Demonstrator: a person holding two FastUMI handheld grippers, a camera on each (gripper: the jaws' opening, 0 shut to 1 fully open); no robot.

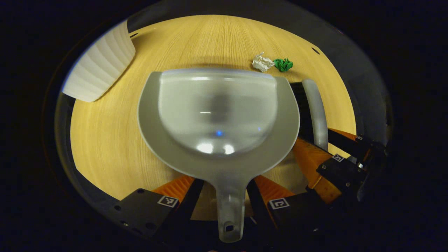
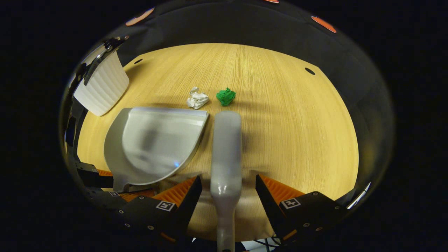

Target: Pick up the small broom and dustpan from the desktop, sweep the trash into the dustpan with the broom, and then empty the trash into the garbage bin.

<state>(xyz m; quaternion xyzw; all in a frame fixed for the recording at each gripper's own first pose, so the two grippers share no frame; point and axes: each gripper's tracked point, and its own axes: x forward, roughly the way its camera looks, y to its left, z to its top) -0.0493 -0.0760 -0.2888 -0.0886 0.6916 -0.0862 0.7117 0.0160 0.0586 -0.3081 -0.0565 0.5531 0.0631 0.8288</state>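
Closing on the handles comes first: both claws stand open, left (image 1: 224, 206) around the dustpan (image 1: 218, 119) handle, right (image 2: 227, 196) around the broom (image 2: 226, 147). I would squeeze both squarely, before any sweeping of the trash (image 2: 197, 98).

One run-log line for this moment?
left hand-held gripper: open around dustpan handle | right hand-held gripper: open around broom | trash: unswept

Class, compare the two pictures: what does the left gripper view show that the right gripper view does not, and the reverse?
Left gripper view: the hanging hole in the translucent grey plastic dustpan handle, between the left gripper fingers. Right gripper view: the grey broom lengthwise between the right gripper fingers, and the dark booth wall. Both: wooden table, ribbed white bin, crumpled white paper, crumpled green paper.
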